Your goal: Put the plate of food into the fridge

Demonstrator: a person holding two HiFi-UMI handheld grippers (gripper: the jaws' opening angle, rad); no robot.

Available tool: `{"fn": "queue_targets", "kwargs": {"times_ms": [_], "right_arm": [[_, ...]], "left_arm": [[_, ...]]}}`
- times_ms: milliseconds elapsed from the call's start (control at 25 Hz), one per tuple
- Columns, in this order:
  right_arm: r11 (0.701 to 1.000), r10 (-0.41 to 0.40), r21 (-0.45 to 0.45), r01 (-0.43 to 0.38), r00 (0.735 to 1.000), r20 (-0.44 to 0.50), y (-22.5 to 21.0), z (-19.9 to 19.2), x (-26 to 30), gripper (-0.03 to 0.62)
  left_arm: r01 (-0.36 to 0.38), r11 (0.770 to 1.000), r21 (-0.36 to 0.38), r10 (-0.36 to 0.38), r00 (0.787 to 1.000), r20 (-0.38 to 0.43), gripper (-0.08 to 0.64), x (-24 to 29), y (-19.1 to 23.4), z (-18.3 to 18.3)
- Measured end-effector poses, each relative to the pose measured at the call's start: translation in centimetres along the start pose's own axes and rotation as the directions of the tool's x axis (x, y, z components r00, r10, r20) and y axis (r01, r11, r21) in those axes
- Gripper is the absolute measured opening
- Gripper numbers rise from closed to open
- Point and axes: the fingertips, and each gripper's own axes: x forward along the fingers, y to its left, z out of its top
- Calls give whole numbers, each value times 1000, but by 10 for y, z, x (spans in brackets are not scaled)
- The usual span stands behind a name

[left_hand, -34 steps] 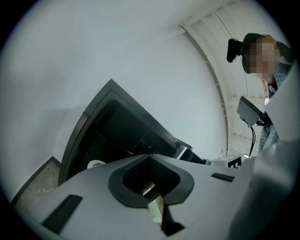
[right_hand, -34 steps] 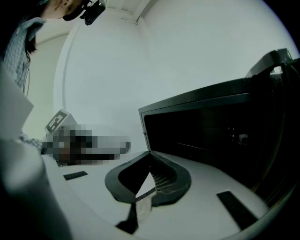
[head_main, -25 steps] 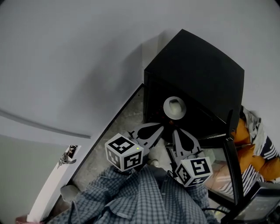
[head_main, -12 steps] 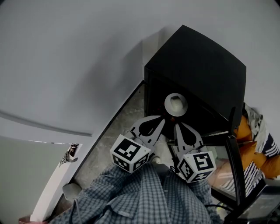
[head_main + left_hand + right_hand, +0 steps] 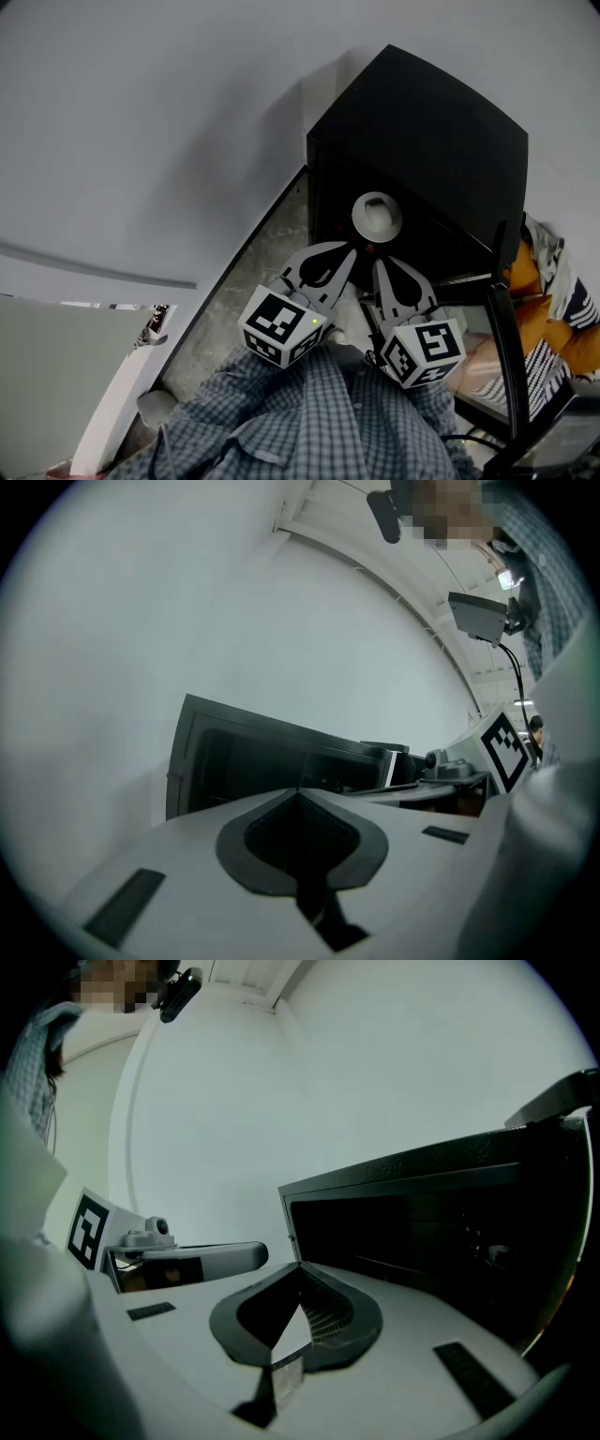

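A black fridge [image 5: 422, 150] stands on the floor against the wall, its door [image 5: 503, 319] swung open to the right. In the head view a white plate of food [image 5: 377, 216] rests inside the dark opening. My left gripper [image 5: 350, 250] and right gripper [image 5: 377, 266] hover side by side just in front of the opening, below the plate and not touching it. Both are shut with nothing between the jaws. The left gripper view shows its shut tips [image 5: 298, 790] before the fridge [image 5: 234, 757]. The right gripper [image 5: 300, 1266] points at the open cavity [image 5: 441, 1232].
Grey speckled floor [image 5: 248, 291] runs along the pale wall left of the fridge. A white panel [image 5: 112, 394] leans at the lower left. Orange and striped fabric [image 5: 553, 300] lies behind the open door. A person's checked shirt [image 5: 300, 422] fills the bottom.
The plate stays inside the fridge. Both grippers remain shut and have drifted slightly, the left one's marker cube a little to the right.
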Motion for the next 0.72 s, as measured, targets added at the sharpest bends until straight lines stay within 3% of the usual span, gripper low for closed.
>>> {"fn": "queue_targets", "kwargs": {"times_ms": [720], "right_arm": [[1000,19,-3,-19,1000,-13,2,-5,-1,6]], "left_arm": [[-1,1000,19,1,1000,-4,6,1,-6,-2]]}}
